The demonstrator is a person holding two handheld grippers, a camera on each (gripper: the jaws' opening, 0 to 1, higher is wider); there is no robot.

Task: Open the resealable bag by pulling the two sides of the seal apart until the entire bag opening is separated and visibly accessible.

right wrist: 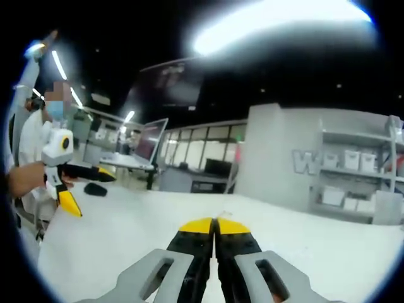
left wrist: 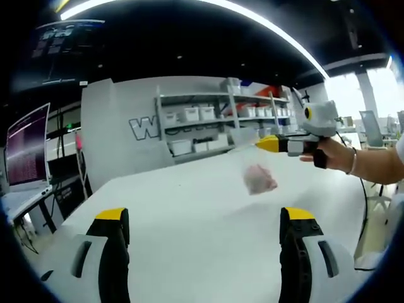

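Your right gripper (left wrist: 268,144) pinches the clear bag (left wrist: 255,165) by its top at two o'clock so it hangs above the white table (left wrist: 189,208), while your left gripper (left wrist: 205,218) waits wide open and empty.

The resealable bag (left wrist: 252,167) is thin clear plastic film, faintly glossy, with a soft pink lump inside. The worktop (left wrist: 189,208) looks smooth, matt white. The left gripper (left wrist: 205,218) wears matt black fingers, yellow tips and grey plastic shells.

Bright ceiling strip lights (left wrist: 265,25) glare overhead, edges bend fisheye-wise, and distant shelves (left wrist: 214,120) look soft.
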